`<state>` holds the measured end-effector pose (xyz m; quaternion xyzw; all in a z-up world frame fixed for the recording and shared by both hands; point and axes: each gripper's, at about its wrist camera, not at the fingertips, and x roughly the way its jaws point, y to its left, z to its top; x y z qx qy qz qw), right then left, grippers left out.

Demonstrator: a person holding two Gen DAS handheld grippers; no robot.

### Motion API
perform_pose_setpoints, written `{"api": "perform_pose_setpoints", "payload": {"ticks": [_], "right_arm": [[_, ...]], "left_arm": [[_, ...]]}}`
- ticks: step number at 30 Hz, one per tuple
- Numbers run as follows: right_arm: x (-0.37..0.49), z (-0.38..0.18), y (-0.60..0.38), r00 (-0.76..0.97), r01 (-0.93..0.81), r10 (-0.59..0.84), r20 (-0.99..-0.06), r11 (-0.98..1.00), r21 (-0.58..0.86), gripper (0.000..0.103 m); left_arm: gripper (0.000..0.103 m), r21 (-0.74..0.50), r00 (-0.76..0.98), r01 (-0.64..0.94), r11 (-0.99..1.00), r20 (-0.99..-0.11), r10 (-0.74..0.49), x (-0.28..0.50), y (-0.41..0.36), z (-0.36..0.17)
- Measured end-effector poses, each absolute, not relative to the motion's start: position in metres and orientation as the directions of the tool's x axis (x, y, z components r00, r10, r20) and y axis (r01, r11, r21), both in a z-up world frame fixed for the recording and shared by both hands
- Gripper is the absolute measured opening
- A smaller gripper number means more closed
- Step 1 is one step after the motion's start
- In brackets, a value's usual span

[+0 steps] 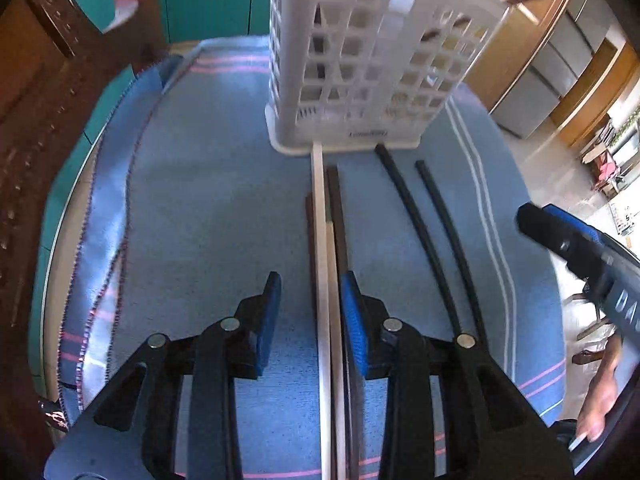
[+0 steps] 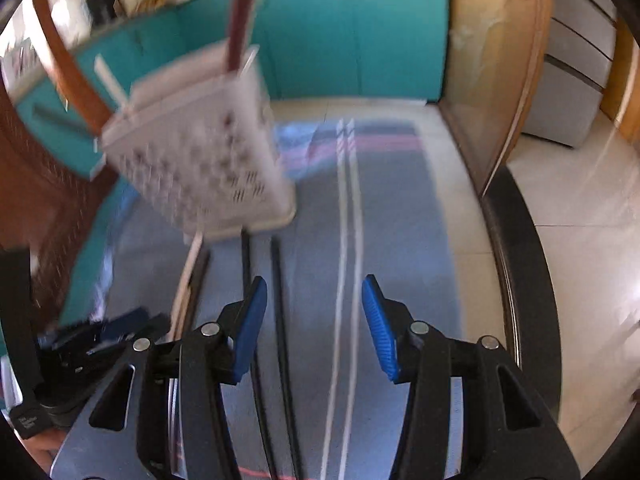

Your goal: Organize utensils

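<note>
A white lattice utensil basket (image 1: 372, 64) stands on a blue striped cloth (image 1: 200, 200). In front of it lie pale wooden chopsticks (image 1: 320, 216), dark brown chopsticks (image 1: 337, 216) and two black chopsticks (image 1: 420, 232). My left gripper (image 1: 310, 292) is open, its jaws astride the pale and brown chopsticks. My right gripper (image 2: 314, 300) is open and empty above the black chopsticks (image 2: 280, 320); it also shows in the left wrist view (image 1: 568, 240). The right wrist view shows the basket (image 2: 200, 152), blurred, with a brown stick (image 2: 240, 20) standing in it.
The cloth covers a tabletop (image 2: 460, 200) with a dark rim (image 2: 520, 260) on the right. Teal cabinet fronts (image 2: 352, 36) stand behind. A wooden chair (image 1: 48, 100) is at the left. Tiled floor (image 2: 592, 240) lies to the right.
</note>
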<state>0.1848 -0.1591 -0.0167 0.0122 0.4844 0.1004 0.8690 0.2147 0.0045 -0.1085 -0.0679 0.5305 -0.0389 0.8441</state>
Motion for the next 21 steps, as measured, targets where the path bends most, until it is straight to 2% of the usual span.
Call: {"api": "perform_pose_setpoints", "payload": {"ticks": [2,5,12,18,21], "right_arm": [[0.184,-0.025,-0.148,0.495,-0.181,0.181,-0.85,0.978,0.103,0.049],[0.181,-0.035,-0.142,0.482,-0.192,0.172,-0.859,0.977,0.088,0.049],[0.182,-0.04,-0.143,0.469,-0.168,0.166,-0.868,0.981,0.097,0.049],[0.182,-0.043,-0.14,0.457,-0.182,0.169,-0.873,0.979,0.094,0.049],[0.178,-0.042,-0.13,0.454,-0.237,0.214,-0.865,0.965,0.115,0.049]], "left_arm": [[0.014,-0.164,0.434,-0.011,0.986,-0.89,-0.144,0.216,0.006,-0.111],[0.007,-0.186,0.43,-0.007,0.983,-0.888,-0.165,0.215,0.006,-0.111],[0.006,-0.25,0.493,-0.002,0.968,-0.843,-0.216,0.206,0.006,-0.095],[0.009,-0.136,0.487,-0.051,0.989,-0.868,-0.094,0.21,0.019,-0.094],[0.009,-0.116,0.458,-0.061,0.991,-0.886,-0.075,0.211,0.024,-0.102]]}}
